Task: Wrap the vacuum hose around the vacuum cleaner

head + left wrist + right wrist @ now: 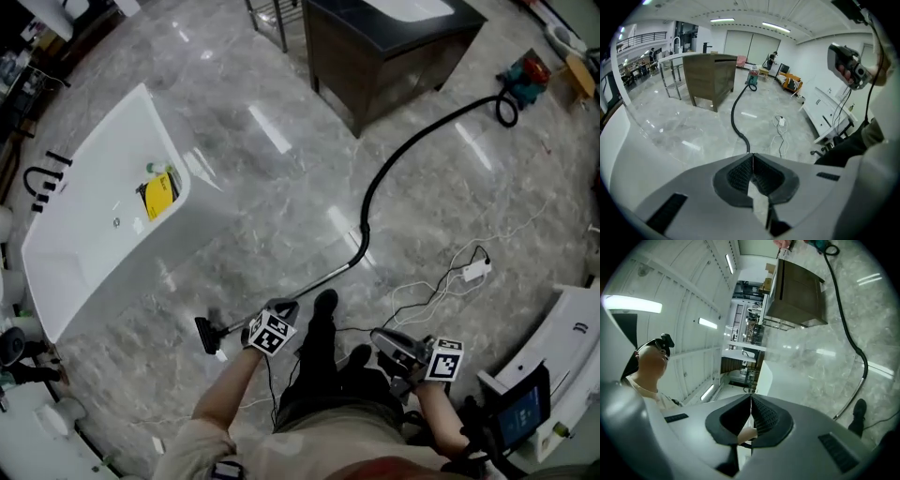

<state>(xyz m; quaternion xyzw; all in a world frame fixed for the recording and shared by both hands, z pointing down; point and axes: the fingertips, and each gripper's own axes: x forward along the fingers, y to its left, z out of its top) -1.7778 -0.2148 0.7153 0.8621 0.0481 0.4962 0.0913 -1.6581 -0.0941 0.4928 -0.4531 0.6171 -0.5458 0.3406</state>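
Observation:
The teal and red vacuum cleaner (526, 75) stands far off on the floor at the top right. Its black hose (394, 159) snakes across the floor from there to a metal wand (309, 281). The wand ends in a black floor head (206, 334) by my feet. My left gripper (287, 306) hovers shut and empty just above the wand's lower end. My right gripper (379, 336) is also shut and empty, held off to the right. In the left gripper view the hose (735, 117) leads away to the vacuum cleaner (752, 78). The right gripper view shows the hose (847, 333) too.
A white bathtub (103, 206) lies at the left. A dark cabinet (394, 52) stands at the top. A white cable with an adapter (473, 272) trails over the floor at the right, beside white furniture (572, 337). My black shoes (323, 305) stand by the wand.

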